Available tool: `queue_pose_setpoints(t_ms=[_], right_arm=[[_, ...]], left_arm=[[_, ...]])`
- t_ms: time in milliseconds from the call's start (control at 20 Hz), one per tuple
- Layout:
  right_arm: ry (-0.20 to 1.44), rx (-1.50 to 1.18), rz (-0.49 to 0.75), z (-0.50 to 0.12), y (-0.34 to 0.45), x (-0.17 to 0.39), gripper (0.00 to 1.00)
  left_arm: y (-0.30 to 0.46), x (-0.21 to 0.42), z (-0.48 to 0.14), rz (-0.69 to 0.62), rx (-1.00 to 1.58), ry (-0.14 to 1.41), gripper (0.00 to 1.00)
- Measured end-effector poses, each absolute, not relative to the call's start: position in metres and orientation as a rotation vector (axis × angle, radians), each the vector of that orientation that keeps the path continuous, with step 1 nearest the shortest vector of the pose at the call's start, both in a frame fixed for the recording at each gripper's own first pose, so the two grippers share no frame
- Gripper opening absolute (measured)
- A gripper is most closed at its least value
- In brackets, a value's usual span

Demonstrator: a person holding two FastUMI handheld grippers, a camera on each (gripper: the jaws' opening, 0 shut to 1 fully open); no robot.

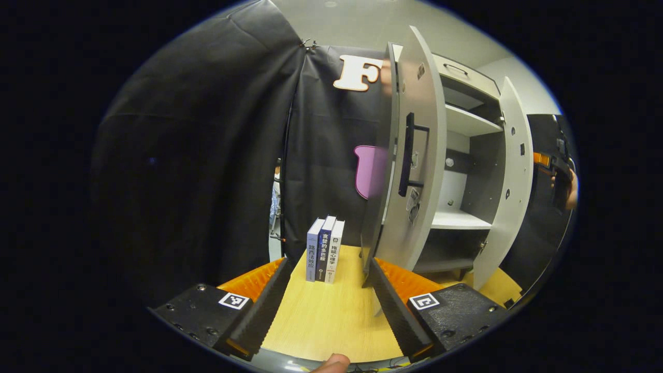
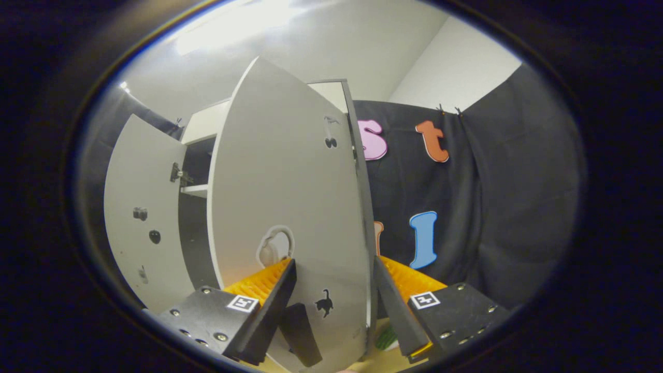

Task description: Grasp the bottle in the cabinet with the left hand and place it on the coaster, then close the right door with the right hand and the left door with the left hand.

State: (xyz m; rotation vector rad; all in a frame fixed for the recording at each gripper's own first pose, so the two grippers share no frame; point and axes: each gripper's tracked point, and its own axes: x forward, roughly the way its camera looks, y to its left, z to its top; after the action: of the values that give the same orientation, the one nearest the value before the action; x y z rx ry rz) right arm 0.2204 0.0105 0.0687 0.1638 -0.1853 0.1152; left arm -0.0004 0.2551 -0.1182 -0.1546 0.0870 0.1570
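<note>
At two o'clock in the left gripper view, the cabinet [image 1: 461, 171] stands with both doors open, no bottle on its visible shelves; your left hand-held gripper [image 1: 329, 305] and right hand-held gripper [image 2: 334, 311] gape empty, so door-closing remains.

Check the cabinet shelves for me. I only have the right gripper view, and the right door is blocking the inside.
Observer: In the left gripper view, the shelves visible between the open doors hold no bottle.
Operator: Is the left gripper carrying anything?
Observer: No. The left gripper is open, with nothing between its fingers.
Operator: Anything standing beside the cabinet?
Observer: Three books stand upright on the wooden table, just left of the left door.
</note>
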Motion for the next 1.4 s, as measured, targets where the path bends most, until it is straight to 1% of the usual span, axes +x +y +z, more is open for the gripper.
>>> queue_pose_setpoints(t_ms=[50, 100, 150, 200, 250, 300, 350, 400, 450, 500, 550, 600, 650, 750, 800, 900, 1000, 1050, 1100, 1150, 1200, 1250, 1300, 1350, 1400], right_arm=[[-0.202, 0.188, 0.140, 0.070, 0.015, 0.217, 0.91], [-0.211, 0.201, 0.156, 0.070, 0.017, 0.214, 0.91], [-0.213, 0.199, 0.157, 0.067, 0.016, 0.214, 0.95], [-0.211, 0.187, 0.145, 0.063, 0.012, 0.211, 0.96], [-0.205, 0.172, 0.138, 0.058, 0.010, 0.208, 0.96], [-0.196, 0.157, 0.139, 0.052, 0.010, 0.205, 0.96], [-0.194, 0.146, 0.144, 0.049, 0.010, 0.202, 0.96], [-0.192, 0.129, 0.152, 0.045, 0.010, 0.197, 1.00], [-0.189, 0.107, 0.156, 0.040, 0.010, 0.193, 0.96], [-0.189, 0.081, 0.157, 0.037, 0.011, 0.189, 0.96], [-0.189, 0.059, 0.164, 0.034, 0.014, 0.185, 0.96], [-0.182, 0.048, 0.173, 0.030, 0.018, 0.182, 0.96], [-0.171, 0.045, 0.184, 0.026, 0.022, 0.180, 0.96], [-0.153, 0.067, 0.197, 0.019, 0.024, 0.172, 0.96], [-0.144, 0.078, 0.205, 0.016, 0.024, 0.167, 0.96], [-0.132, 0.084, 0.201, 0.009, 0.017, 0.159, 0.96], [-0.107, 0.072, 0.185, -0.003, 0.008, 0.149, 0.96], [-0.090, 0.063, 0.175, -0.010, 0.004, 0.144, 0.96], [-0.076, 0.057, 0.165, -0.017, -0.001, 0.138, 0.96], [-0.061, 0.058, 0.165, -0.024, -0.003, 0.129, 0.92], [-0.046, 0.066, 0.169, -0.030, -0.004, 0.121, 0.92], [-0.032, 0.076, 0.172, -0.037, -0.006, 0.111, 0.96], [-0.019, 0.080, 0.174, -0.042, -0.009, 0.105, 0.96], [-0.010, 0.079, 0.172, -0.046, -0.013, 0.098, 0.92], [-0.003, 0.071, 0.165, -0.049, -0.018, 0.093, 0.96]], left_arm=[[0.257, 0.001, -0.118, 0.161, -0.166, 0.091, 0.96], [0.261, 0.003, -0.116, 0.163, -0.173, 0.091, 0.96], [0.264, 0.005, -0.114, 0.164, -0.179, 0.089, 0.93], [0.267, 0.005, -0.113, 0.170, -0.177, 0.086, 0.96], [0.272, 0.008, -0.110, 0.178, -0.169, 0.085, 0.93], [0.277, 0.012, -0.107, 0.181, -0.154, 0.082, 0.96], [0.278, 0.016, -0.102, 0.165, -0.138, 0.074, 0.96], [0.277, 0.023, -0.095, 0.147, -0.126, 0.057, 0.93], [0.277, 0.030, -0.088, 0.135, -0.120, 0.042, 0.93], [0.276, 0.038, -0.086, 0.119, -0.114, 0.047, 0.96], [0.275, 0.046, -0.084, 0.104, -0.110, 0.059, 0.96], [0.273, 0.054, -0.082, 0.089, -0.103, 0.075, 0.93], [0.273, 0.064, -0.076, 0.087, -0.101, 0.072, 0.96], [0.267, 0.083, -0.059, 0.061, -0.103, 0.048, 0.96], [0.263, 0.091, -0.051, 0.047, -0.099, 0.034, 0.93], [0.258, 0.109, -0.040, 0.048, -0.078, 0.014, 0.96], [0.236, 0.124, -0.036, 0.003, -0.061, 0.018, 0.96], [0.226, 0.125, -0.037, 0.005, -0.038, 0.033, 0.93], [0.229, 0.130, -0.032, 0.022, 0.003, 0.021, 0.92], [0.224, 0.133, -0.030, 0.008, 0.029, 0.015, 0.90], [0.212, 0.133, -0.029, -0.014, 0.031, 0.017, 0.89], [0.202, 0.133, -0.033, -0.031, 0.021, 0.035, 0.86], [0.197, 0.133, -0.035, -0.046, 0.008, 0.049, 0.87], [0.189, 0.133, -0.036, -0.054, -0.001, 0.056, 0.89], [0.183, 0.132, -0.035, -0.059, -0.009, 0.056, 0.86]])
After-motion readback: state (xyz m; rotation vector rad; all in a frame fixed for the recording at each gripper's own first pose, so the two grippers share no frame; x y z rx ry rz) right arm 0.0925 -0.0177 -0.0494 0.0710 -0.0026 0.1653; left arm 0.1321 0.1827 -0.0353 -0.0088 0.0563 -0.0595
